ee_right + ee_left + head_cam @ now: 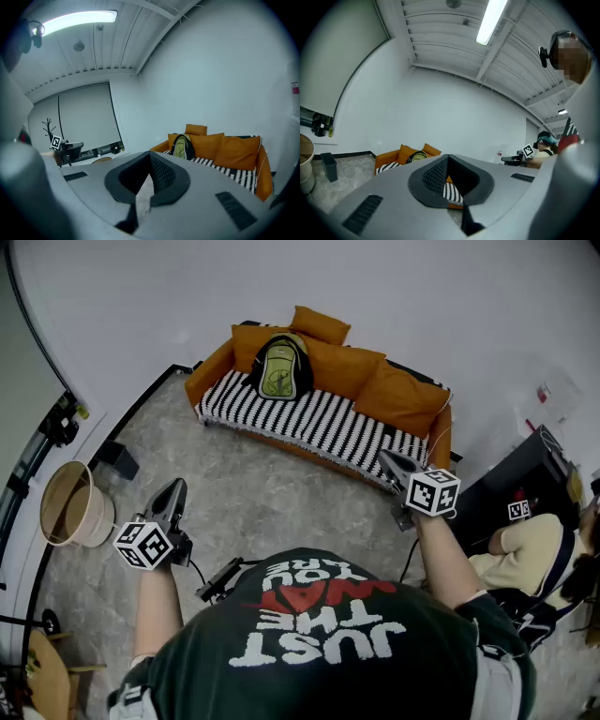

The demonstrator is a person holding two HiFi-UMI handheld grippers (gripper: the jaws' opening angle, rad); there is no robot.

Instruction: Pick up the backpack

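Backpack [281, 369] upright on striped sofa [319, 423], against orange cushions [394, 395] | left claw [175, 487] closed, empty | right claw [388, 459] closed, empty | round bin [70, 505] beside wall

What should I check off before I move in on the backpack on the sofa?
1. Backpack found: it stands upright against the orange cushions near the left end of the sofa. Ok.
2. Left gripper ready to grasp: jaws together, nothing between them. Not ok, open first.
3. Right gripper ready to grasp: jaws together, empty. Not ok, open first.
4. Within reach: both grippers hang over the floor, well short of the sofa. Not ok, step closer.
5. Seated person out of the way: off to the right, beside the sofa's end. Ok.
6. Backpack's top handle free to grab: too small to make out. Cannot tell.
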